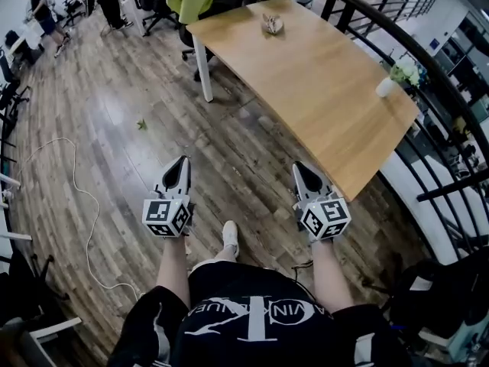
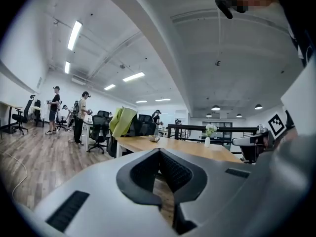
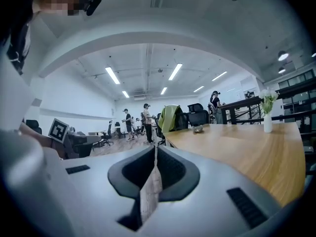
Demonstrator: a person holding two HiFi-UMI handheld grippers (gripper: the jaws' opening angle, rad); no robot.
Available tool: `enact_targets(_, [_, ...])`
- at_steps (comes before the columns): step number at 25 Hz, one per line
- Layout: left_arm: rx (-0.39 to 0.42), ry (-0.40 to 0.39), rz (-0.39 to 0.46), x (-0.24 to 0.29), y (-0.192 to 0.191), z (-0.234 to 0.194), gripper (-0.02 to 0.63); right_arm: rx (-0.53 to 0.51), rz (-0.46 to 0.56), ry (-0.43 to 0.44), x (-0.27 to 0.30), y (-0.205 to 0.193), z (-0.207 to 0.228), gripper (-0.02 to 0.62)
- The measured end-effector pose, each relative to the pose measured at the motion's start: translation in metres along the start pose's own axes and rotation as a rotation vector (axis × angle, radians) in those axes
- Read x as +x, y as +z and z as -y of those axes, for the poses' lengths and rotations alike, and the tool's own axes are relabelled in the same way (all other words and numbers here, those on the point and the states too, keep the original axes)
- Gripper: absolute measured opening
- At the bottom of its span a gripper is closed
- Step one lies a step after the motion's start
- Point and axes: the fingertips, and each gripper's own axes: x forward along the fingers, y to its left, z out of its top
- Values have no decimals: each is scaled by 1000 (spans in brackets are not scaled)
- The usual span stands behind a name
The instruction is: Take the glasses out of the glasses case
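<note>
Indoors, a long open office has a wood-plank floor [image 1: 114, 121] with a white cable [image 1: 79, 186] trailing across it. A pale wooden desk [image 1: 328, 98] with a smooth rectangular top stands beside a black metal railing [image 1: 439, 71]. Near its far end lies a small grey-brown object [image 1: 272, 24], too small to confirm as the glasses case; a white vase [image 1: 385, 88] sits at the railing-side edge. The left gripper [image 1: 182, 162] and right gripper [image 1: 300, 167], well short of the desk, have jaws clenched on nothing.
</note>
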Motion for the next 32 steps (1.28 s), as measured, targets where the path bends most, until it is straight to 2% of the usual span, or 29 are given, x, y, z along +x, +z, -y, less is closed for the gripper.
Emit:
enact_targets(11, [-6,-33,-33,86,9,-59,15,27,-27,-52,90,8,24,35])
enact_targets(21, [3,-123,-53,158,9,-83,15,159,10,-154,141,8,59,37])
enact_targets(26, [5,-129,-69,171,1,-96,15,160,-1,-187,156,3,70,38])
enact_targets(32, [19,-103,-64,191,3,-118,15,121,-16,-167,189,10,86,38])
